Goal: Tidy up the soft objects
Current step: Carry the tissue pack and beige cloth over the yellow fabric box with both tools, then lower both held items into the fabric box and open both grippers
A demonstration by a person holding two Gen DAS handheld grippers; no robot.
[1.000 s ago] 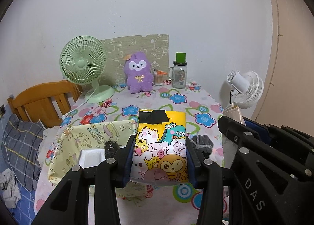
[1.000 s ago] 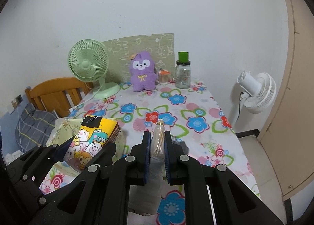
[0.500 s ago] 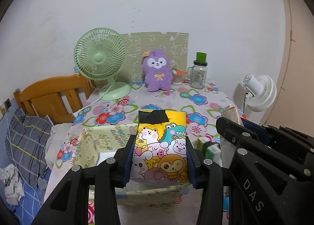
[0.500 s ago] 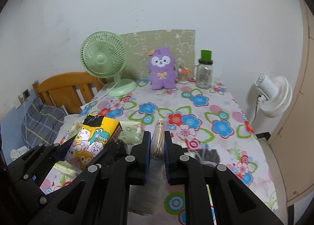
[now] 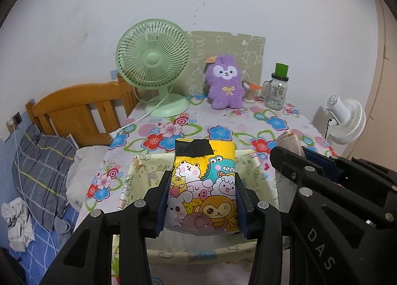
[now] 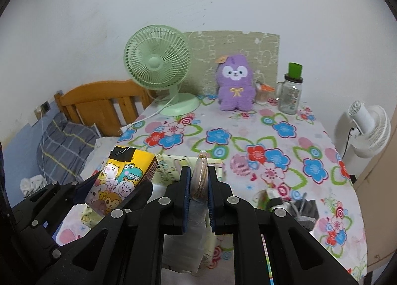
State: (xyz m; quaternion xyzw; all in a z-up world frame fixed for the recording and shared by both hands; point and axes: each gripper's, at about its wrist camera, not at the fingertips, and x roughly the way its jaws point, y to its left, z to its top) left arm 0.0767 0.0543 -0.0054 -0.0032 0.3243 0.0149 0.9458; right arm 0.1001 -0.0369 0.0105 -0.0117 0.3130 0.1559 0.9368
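Left gripper clamped on yellow cartoon pack, held above pale fabric bin; pack's lower edge hidden behind fingers. Right gripper pinched on thin clear-wrapped brownish pack, contents hard to make out, bottom cut off. Bin interior mostly hidden. Purple plush at table's 12 o'clock, green fan at 11.
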